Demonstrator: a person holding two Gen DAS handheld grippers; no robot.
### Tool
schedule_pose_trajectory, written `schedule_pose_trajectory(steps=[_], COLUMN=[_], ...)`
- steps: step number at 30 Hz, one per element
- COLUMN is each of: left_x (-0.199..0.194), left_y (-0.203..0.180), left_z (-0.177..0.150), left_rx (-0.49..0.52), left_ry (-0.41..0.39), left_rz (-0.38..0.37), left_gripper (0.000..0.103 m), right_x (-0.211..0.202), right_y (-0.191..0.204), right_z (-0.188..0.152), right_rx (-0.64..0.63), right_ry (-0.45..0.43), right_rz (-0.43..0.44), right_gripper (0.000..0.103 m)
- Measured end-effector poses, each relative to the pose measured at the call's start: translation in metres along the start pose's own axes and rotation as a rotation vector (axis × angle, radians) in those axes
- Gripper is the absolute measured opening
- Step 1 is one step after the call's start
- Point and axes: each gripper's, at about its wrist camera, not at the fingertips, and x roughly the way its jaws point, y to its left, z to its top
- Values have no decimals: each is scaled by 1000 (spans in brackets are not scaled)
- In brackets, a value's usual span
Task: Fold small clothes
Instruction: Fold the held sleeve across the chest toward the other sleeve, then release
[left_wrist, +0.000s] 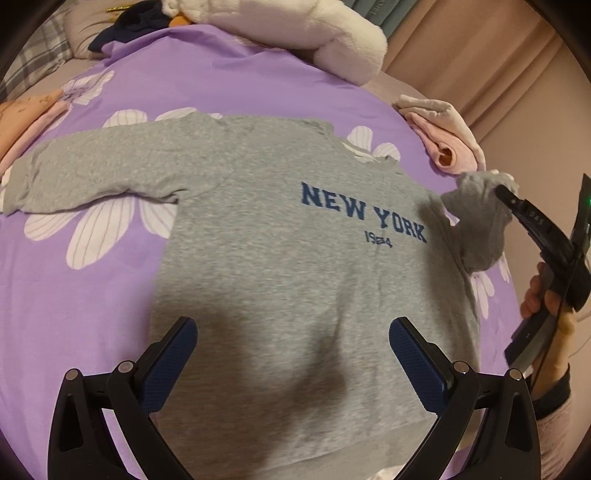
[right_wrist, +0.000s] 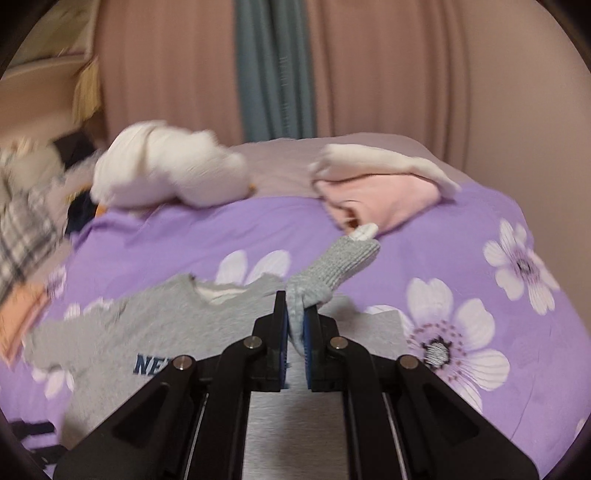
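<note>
My left claw (left_wrist: 293, 363) hangs wide apart over the lower body of the grey long-sleeved sweatshirt printed NEW YORK (left_wrist: 280, 236), which lies flat on the bed's purple flowered cover (left_wrist: 207, 92), one sleeve stretched out to its left. My right claw (right_wrist: 295, 326) is pinched closed on the other grey sleeve (right_wrist: 332, 271), lifting its ribbed cuff beside the folded pink clothes (right_wrist: 380, 192).

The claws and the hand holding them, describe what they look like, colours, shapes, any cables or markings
Both claws are black plastic linkages with silver pivot pins and blue dotted pads. The left claw shows two broad curved arms. The right claw has a brushed metal plate behind it; from the side it carries a thin black cable and a green light. The right hand is bare, with a pinkish sleeve and dark cuff.
</note>
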Motion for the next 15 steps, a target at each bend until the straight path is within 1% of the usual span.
schedule_pose_trajectory(steps=[5,7,9,10,11,13,14,15], left_x=[1,2,2,3,3,3,3,3], left_y=[9,12,13,14,14,14,15,16], left_z=[-2,-2,-2,-1,-1,-1,-1,-1], left_rx=[-13,-12,-12,-13,-14,-10,-7,-6], left_ry=[8,10,12,14,16,13,11,11], left_rz=[-2,-1,3,0,-3,-5,-3,-2], left_gripper=[103,103,103,103,103,103,103,103], right_x=[14,17,27,32,37,37,32,27], right_y=[41,52,62,64,61,54,47,41], right_z=[-21,-35,-56,-63,-73,-83,-85,-84], right_rx=[-107,-146,-210,-217,-219,-219,-203,-184], right_ry=[48,83,164,202,269,316,330,330], right_rz=[1,21,34,47,83,110,139,162], right_gripper=[8,8,13,14,17,31,48,59])
